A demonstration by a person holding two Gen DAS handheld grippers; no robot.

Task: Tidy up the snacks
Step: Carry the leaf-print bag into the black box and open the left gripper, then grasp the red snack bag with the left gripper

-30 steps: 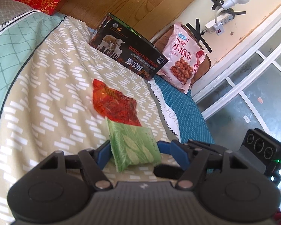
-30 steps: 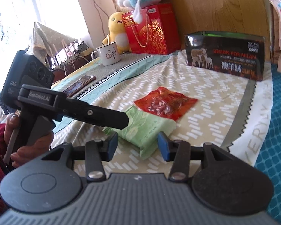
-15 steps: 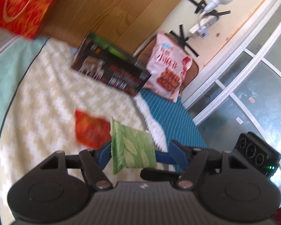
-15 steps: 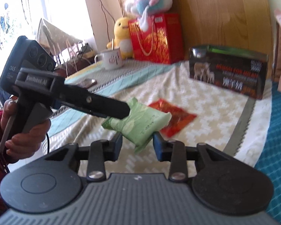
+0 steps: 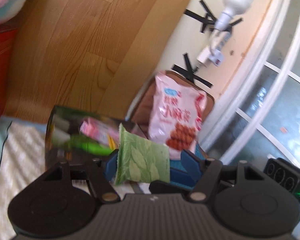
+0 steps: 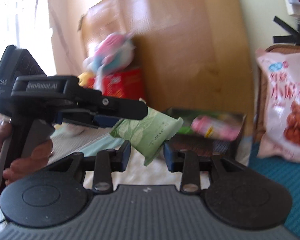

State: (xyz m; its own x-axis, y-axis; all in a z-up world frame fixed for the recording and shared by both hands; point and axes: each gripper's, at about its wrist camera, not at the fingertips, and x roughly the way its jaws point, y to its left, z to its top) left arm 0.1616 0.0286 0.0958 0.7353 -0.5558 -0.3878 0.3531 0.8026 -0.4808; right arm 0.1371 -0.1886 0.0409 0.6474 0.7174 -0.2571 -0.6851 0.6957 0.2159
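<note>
My left gripper (image 5: 145, 165) is shut on a green leaf-print snack packet (image 5: 143, 160) and holds it in the air in front of the open dark box (image 5: 56, 140). The box holds a pink packet (image 5: 98, 130) and a green one (image 5: 90, 146). In the right wrist view the left gripper (image 6: 118, 118) grips the green packet (image 6: 148, 132) by one end. My right gripper (image 6: 147, 156) has its fingers on both sides of the packet's lower corner, with small gaps showing. The box (image 6: 206, 140) lies just behind.
A large pink snack bag (image 5: 178, 124) leans on a brown cushion by the wall, right of the box. A red gift bag (image 6: 122, 84) with a plush toy (image 6: 112, 50) stands at the back left. A wooden headboard (image 5: 80, 50) rises behind. A window frame is at the right.
The green packet was lifted off the bed, away from the red packet, and carried toward the open box. Both grippers rose and tilted up; the red packet is out of view.
</note>
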